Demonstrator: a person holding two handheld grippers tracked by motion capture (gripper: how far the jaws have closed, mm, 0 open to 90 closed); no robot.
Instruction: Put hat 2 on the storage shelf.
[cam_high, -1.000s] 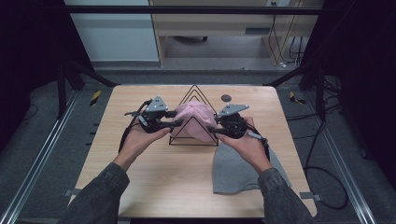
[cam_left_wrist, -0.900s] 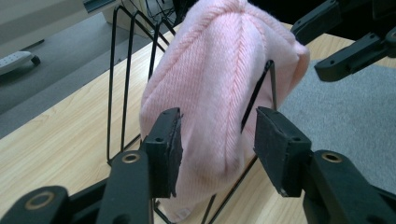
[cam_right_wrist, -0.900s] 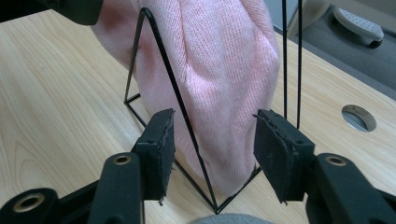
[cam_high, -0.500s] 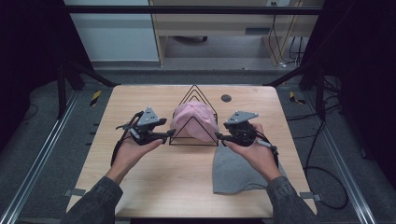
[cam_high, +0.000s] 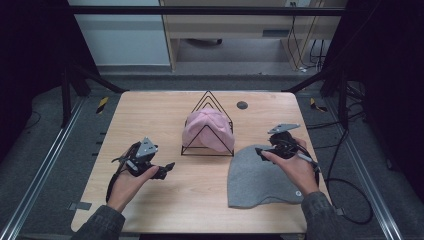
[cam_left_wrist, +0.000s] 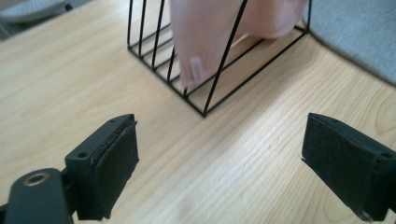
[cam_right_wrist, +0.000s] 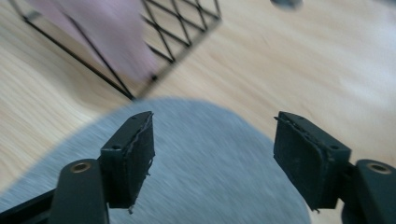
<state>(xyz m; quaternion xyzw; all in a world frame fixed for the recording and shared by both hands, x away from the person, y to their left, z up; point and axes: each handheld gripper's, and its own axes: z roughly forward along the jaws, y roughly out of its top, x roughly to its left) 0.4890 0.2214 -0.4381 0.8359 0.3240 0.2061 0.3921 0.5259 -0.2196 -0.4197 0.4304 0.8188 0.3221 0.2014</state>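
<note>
With the pink hat (cam_high: 207, 131) draped in the wire rack (cam_high: 207, 150), I hold both claws released: left claw (cam_high: 164, 171) left of the rack, right claw (cam_high: 262, 152) over the grey beanie (cam_high: 252, 180), probably my next pick-up.

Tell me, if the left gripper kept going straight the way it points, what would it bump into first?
Probably the wire rack with the pink hat in it. The left gripper is open, bare table lies ahead, and the rack's near corner comes next. Depth is hard to judge.
</note>
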